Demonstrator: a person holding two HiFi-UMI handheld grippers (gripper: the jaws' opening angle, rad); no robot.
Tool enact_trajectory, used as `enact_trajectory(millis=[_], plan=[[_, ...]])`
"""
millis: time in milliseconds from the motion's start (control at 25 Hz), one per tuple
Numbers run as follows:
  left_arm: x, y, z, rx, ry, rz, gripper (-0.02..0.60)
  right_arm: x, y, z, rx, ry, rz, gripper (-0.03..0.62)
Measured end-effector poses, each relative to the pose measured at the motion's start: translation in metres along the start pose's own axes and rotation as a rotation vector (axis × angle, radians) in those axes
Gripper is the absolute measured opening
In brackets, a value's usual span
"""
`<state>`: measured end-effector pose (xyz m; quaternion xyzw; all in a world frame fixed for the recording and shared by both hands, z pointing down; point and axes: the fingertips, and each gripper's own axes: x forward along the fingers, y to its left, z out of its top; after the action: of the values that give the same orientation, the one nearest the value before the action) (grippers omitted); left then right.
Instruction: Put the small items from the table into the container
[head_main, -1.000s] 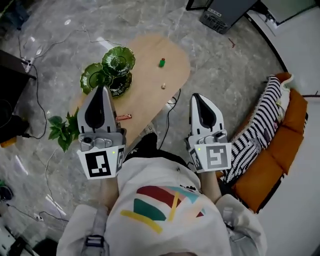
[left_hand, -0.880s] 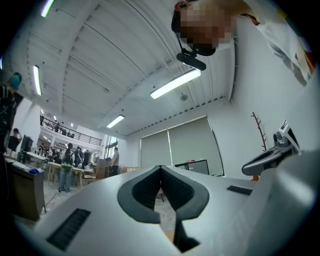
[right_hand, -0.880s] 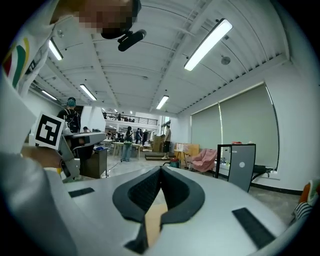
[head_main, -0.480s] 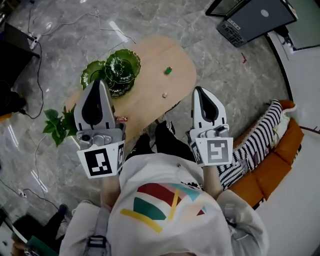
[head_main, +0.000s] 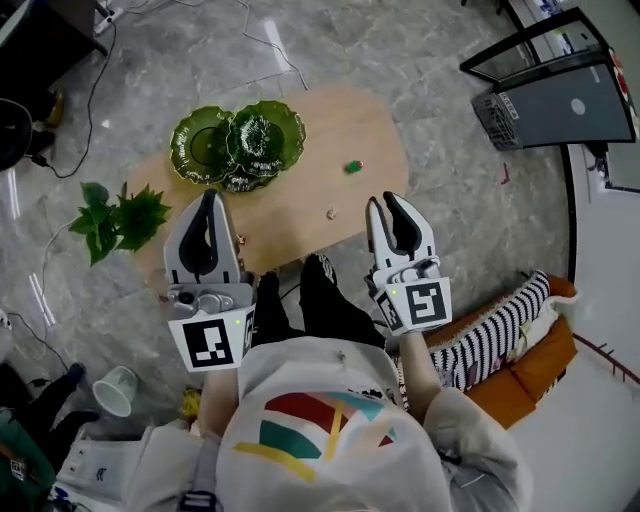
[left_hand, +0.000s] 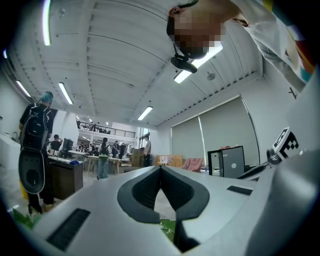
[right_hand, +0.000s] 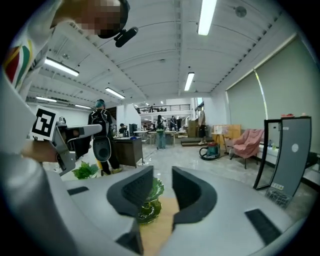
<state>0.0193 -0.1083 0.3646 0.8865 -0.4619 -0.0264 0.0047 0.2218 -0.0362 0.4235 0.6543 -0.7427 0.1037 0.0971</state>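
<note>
My left hand-held gripper (head_main: 207, 200) hovers clenched and empty at the near edge of the bench (head_main: 300, 190), apparently in reserve. Beyond it stands the container, a tiered green glass dish (head_main: 238, 145). A pale piece (head_main: 331, 212) and a green piece (head_main: 352, 167) lie loose on the wood. My right hand-held gripper (head_main: 383, 200) is opening, empty, likely lining up on the pale piece.

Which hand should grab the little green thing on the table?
Probably right: the right gripper hovers nearer the green piece, jaws opening and empty; the left gripper is shut and farther off.
</note>
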Motion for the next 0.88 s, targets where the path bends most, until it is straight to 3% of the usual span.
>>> enact_trajectory(millis=[80,280,400,480,640,880], plan=[[0.001,-0.005,-0.014,0.0,0.004,0.0,0.008,0.016,0.0,-0.033,0.013,0.051,0.067,0.228],[0.01,-0.02,-0.092,0.018,0.077,-0.007,0.008,0.053,-0.004,-0.2,-0.201,0.353,0.276,0.242],[0.009,-0.02,-0.155,0.007,0.134,0.014,0.008,0.054,-0.014,-0.314,-0.322,0.574,0.35,0.242],[0.002,-0.017,-0.192,-0.007,0.174,0.038,0.008,0.05,-0.018,-0.369,-0.351,0.684,0.375,0.242],[-0.008,-0.01,-0.247,-0.011,0.245,0.063,0.008,0.054,-0.021,-0.428,-0.353,0.797,0.375,0.242],[-0.023,0.01,-0.278,0.007,0.291,0.085,0.008,0.067,-0.018,-0.454,-0.365,0.875,0.371,0.239]])
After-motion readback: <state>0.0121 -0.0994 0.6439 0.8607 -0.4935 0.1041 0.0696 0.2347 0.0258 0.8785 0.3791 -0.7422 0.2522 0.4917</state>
